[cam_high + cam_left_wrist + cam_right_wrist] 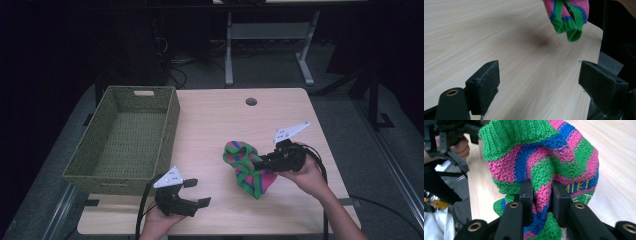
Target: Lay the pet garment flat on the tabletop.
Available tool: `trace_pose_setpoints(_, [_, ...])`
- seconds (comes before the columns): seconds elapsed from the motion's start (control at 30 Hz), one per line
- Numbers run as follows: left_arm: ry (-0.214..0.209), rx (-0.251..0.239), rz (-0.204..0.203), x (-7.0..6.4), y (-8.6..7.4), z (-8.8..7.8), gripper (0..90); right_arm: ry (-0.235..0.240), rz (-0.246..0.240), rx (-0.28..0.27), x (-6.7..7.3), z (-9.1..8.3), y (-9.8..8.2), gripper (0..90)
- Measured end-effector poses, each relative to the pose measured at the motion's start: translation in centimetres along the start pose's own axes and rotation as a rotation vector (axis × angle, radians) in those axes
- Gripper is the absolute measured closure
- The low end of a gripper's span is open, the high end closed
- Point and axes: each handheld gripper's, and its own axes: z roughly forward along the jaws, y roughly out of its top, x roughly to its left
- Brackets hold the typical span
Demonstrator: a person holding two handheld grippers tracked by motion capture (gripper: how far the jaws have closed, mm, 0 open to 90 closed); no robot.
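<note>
A striped knitted sock (248,170) is pinched in the right gripper (264,162) and held up over the table's (210,125) right half. The left gripper (192,192) is held wide and empty at the front edge. The green basket (125,145) at the left edge is seen empty, so the sock is judged picked but not yet stowed.

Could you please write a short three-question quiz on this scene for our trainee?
1. True or false: the right gripper is shut on the knitted sock.
2. How do the left gripper's jaws stand?
A. Open, with nothing between them
B. Shut on the sock
C. Shut on the basket's rim
3. On which side of the table, in the high view, does the basket stand?

Key:
1. True; its pads pinch a fold of the sock.
2. A.
3. The left side, with nothing visible inside.
</note>
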Motion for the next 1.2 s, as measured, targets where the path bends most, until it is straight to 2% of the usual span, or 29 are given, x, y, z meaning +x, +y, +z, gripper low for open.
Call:
trace_pose_setpoints(0.13, [-0.002,0.001,0.010,0.0,0.0,0.1,16.9,0.013,-0.012,0.020,0.4,0.7,-0.5,73.4])
trace_pose_setpoints(0.23, [-0.002,0.000,0.008,-0.1,0.0,0.0,16.9,0.047,-0.012,0.037,0.4,1.4,-0.9,73.3])
trace_pose_setpoints(0.33, [-0.002,-0.001,0.006,-0.1,0.0,0.0,16.9,0.052,-0.015,0.057,0.4,2.1,-1.2,73.2])
trace_pose_setpoints(0.5, [-0.002,0.004,0.013,-0.1,0.0,0.1,16.9,0.083,-0.001,0.067,0.2,3.2,-1.9,73.0])
trace_pose_setpoints(0.67, [-0.002,0.005,0.011,-0.2,0.0,0.1,16.9,0.096,-0.003,0.099,-0.1,4.8,-2.6,72.5])
trace_pose_setpoints(0.8, [-0.001,0.003,0.011,-0.1,0.0,0.1,16.9,0.084,-0.022,0.114,0.0,5.5,-2.8,71.4])
trace_pose_setpoints(0.93, [-0.003,0.008,0.011,-0.1,0.0,0.2,16.9,0.085,-0.053,0.125,0.2,6.1,-2.9,69.0])
trace_pose_setpoints(1.2, [-0.005,0.002,0.009,-0.2,0.0,0.2,16.9,0.106,-0.051,0.130,0.3,7.2,-3.6,59.4])
